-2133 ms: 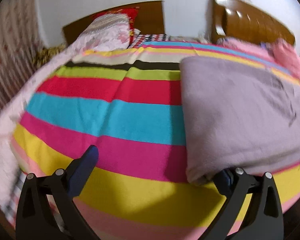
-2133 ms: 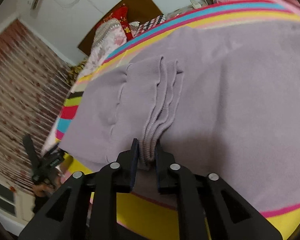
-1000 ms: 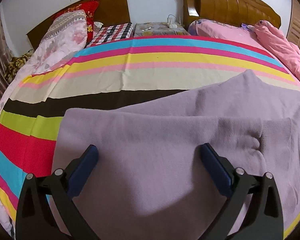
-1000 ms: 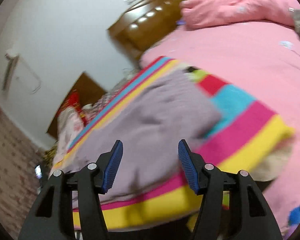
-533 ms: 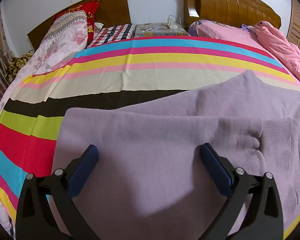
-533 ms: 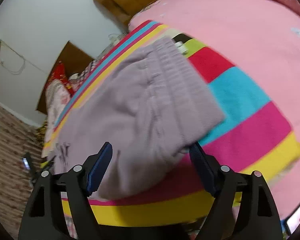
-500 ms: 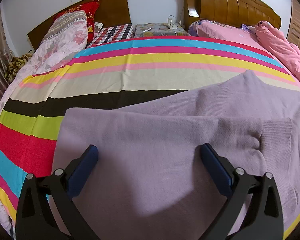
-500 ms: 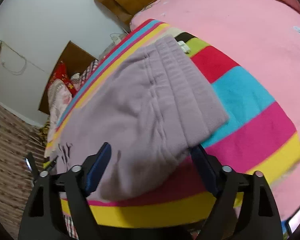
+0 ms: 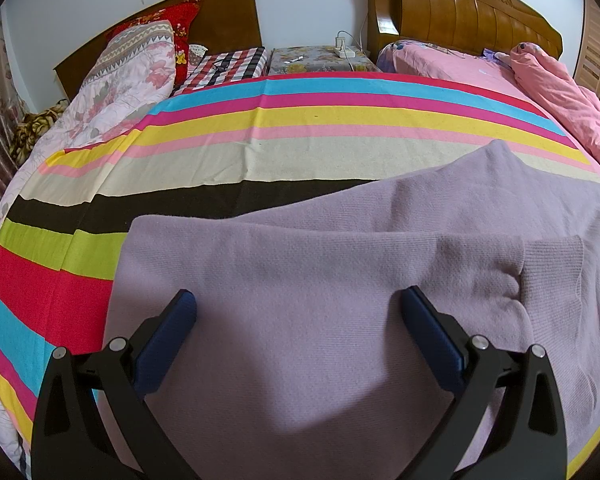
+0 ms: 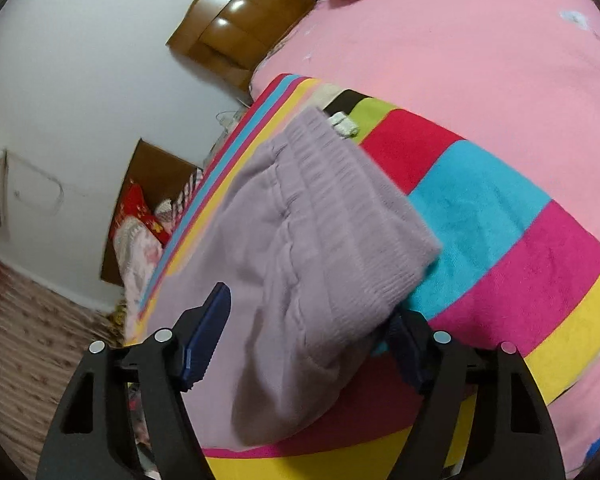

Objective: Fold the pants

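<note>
- Left wrist view: the left gripper [image 9: 296, 320] hangs over the pants [image 9: 320, 300]. Its jaws are spread wide, with blue pads [image 9: 166, 338] on the inside.
- No pad presses on the cloth here. The pants just show between and past the jaws.
- The pants are light purple and lie flat on a striped blanket [image 9: 300, 120] on the bed. They are folded over, with one layer on top of another.
- A ribbed cuff [image 9: 552, 272] lies on top, at the right side of this view.
- Behind the blanket are a flowery quilt [image 9: 128, 80], a red pillow [image 9: 180, 20], a checked cloth [image 9: 228, 66] and a small stand [image 9: 316, 60] with a plug strip.
- A pink bed [image 9: 452, 64] with a brown headboard [image 9: 460, 12] stands at the right.
- Right wrist view: the right gripper [image 10: 308, 328] is at the ribbed waistband [image 10: 340, 216] end of the pants [image 10: 260, 280].
- Its jaws are spread and have just been closing a little. The thick folded edge of the pants sits between them.
- The right pad is partly hidden behind the cloth, and I cannot tell if it touches. The left pad [image 10: 206, 332] is clear of the cloth.
- This end of the pants lies on the striped blanket [image 10: 500, 220], with a pink sheet [image 10: 460, 48] beyond it.
- A small white thing [image 10: 342, 124] lies just past the waistband. I cannot tell what it is.
</note>
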The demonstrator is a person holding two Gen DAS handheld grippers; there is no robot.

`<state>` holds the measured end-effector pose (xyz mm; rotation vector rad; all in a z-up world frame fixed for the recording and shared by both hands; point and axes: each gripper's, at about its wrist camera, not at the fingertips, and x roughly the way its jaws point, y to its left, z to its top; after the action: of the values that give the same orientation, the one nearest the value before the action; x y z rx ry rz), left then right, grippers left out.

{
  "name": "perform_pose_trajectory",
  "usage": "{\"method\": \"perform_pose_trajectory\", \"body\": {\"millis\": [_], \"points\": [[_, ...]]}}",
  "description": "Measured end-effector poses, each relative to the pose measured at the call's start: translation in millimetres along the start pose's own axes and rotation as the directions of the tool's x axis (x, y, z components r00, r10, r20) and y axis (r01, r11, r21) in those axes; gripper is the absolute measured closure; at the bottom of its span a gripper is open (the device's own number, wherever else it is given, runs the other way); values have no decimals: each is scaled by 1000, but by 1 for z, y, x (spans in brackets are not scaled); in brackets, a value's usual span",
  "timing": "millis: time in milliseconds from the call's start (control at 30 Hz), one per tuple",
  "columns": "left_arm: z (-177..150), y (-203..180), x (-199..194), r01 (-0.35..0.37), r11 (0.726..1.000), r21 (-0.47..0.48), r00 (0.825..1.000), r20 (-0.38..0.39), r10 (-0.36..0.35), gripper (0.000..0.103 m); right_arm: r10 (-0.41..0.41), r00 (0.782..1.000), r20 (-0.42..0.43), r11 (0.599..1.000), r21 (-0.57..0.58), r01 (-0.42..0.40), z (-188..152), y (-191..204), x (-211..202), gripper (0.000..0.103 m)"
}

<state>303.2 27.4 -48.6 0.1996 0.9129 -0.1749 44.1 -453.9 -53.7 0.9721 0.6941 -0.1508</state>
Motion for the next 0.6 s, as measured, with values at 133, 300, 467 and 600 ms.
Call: {"method": "perform_pose_trajectory", "body": {"millis": [133,300,467,600], "points": [[0,1,0,1,1000,0,1000,0,-1,1,42,998,-48,999,-11,-42,0,0,4,45],[1,2,1,1,1000,-1,1000,3,-1,1,-9,1000,12,1000,19,8,4,2,9,61],[1,1,0,1,1000,4,1000,4,-1,1,64,986,154,989,121,-83,-3,-19,-7,75],[2,1,0,4,1000,1,1000,6,-4,1,34,984,174,992,118,-55,-6,-20,-7,75]]}}
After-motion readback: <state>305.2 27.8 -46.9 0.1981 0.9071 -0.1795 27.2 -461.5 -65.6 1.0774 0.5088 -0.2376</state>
